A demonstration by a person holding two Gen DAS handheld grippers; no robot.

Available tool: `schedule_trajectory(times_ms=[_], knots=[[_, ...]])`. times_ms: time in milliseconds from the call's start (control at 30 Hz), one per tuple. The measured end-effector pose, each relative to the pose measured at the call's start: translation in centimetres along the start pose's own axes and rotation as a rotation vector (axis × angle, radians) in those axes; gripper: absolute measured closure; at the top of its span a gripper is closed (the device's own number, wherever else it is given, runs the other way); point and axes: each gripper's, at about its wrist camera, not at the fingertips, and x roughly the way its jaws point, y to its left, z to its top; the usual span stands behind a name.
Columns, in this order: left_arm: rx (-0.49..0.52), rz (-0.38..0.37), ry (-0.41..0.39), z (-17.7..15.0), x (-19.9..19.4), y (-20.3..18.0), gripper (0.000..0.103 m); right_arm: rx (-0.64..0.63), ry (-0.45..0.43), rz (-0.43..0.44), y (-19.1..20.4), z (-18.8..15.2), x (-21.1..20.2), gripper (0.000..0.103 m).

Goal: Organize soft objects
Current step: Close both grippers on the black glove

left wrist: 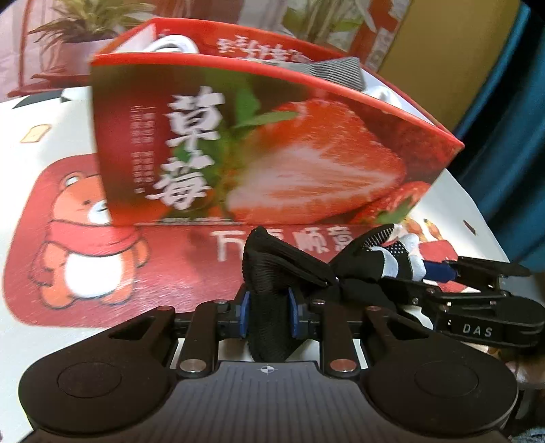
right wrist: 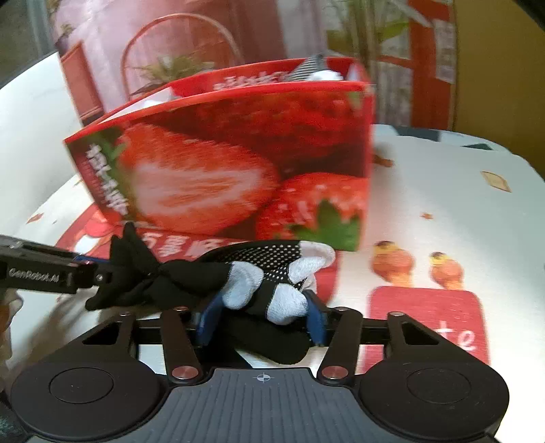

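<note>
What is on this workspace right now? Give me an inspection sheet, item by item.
Surface: table under a printed cloth with a bear and red panels.
Job's things: black socks with grey patches, stretched between both grippers; open strawberry box just behind them, with white and grey soft items inside.
Clutter: nothing seen.
Grippers: left gripper shut on the socks' cuff end; right gripper shut on the socks' toe end.
Cables: nothing seen.
Surroundings: potted plant behind the box, teal curtain at the left view's right edge; backdrop blurred.
</note>
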Motion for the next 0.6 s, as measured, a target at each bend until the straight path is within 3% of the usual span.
schedule_trajectory(times_ms=[200, 400, 600], knots=[[-0.050, 0.024, -0.009, -0.8, -1.2, 1.5, 0.079, -0.050, 0.018, 0.058, 2.0, 0.0, 0.4, 0.070], [-0.039, 0.035, -0.016, -1.1, -1.3, 1.3, 0.078, -0.031, 0.023, 0.084, 2.5, -0.1, 0.5, 0.084], [-0.034, 0.039, -0.018, -1.2, -1.2, 1.2, 0.078, -0.040, 0.022, 0.103, 2.9, -0.7, 0.2, 0.089]])
